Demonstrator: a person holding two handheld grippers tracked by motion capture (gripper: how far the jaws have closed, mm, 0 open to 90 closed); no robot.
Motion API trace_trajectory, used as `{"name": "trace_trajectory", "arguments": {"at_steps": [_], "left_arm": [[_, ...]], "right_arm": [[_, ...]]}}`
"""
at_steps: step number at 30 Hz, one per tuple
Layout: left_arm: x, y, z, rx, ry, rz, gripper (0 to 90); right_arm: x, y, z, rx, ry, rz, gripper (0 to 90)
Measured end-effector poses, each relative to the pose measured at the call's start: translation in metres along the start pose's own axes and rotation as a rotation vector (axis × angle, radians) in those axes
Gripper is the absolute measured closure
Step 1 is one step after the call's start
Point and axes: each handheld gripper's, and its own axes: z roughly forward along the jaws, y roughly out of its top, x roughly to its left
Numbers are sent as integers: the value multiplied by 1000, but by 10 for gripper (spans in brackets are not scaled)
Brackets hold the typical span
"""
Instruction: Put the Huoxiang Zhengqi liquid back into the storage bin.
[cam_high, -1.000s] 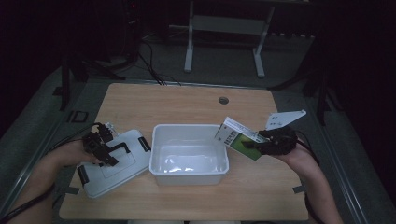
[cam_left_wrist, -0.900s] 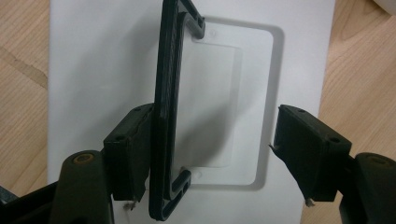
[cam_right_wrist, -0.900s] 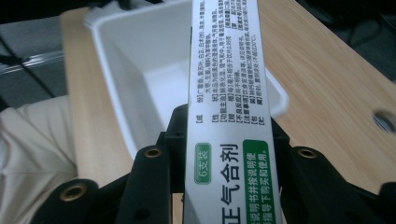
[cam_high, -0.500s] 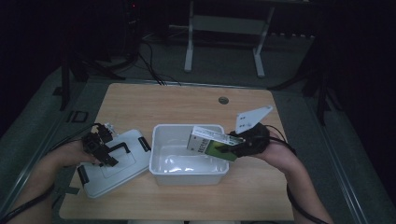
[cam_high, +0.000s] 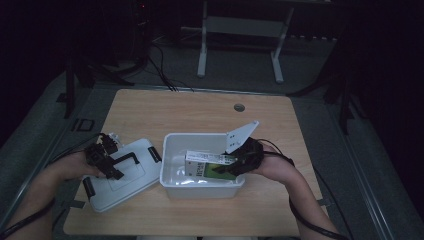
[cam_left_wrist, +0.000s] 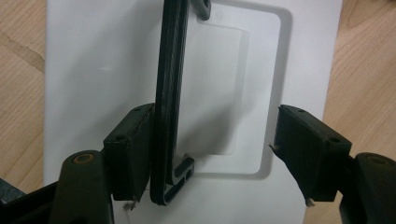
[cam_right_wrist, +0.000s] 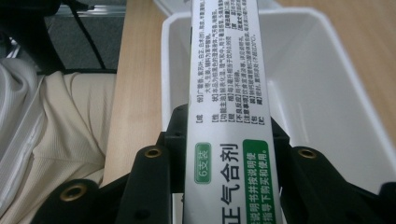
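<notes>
Room dark; carton (cam_right_wrist: 229, 140) bottom cut off between right gripper (cam_right_wrist: 229, 158) jaws.

wooden table (cam_high: 150, 110) — white bin (cam_high: 172, 181) and lid (cam_high: 125, 187) on it.

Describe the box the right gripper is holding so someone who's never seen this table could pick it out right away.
Start at the wooden table and find the open white plastic bin at its middle. Over the bin's right half, the right gripper clamps a long, narrow carton. It is white with a green label and printed Chinese text, unlike the plain white lid with a black handle lying left of the bin.
</notes>
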Motion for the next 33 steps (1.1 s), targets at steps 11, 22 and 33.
{"name": "trace_trajectory", "arguments": {"at_steps": [11,22,33], "left_arm": [[2,0,2,0,-9,1,303],[1,2,7,6,-13,6,303],[1,1,7,4,-15,7,303]], "right_arm": [[-13,-20,33,49,56,38,648],[-22,-32,61,128,72,59,647],[-22,-35,78,228,83,63,640]]}}
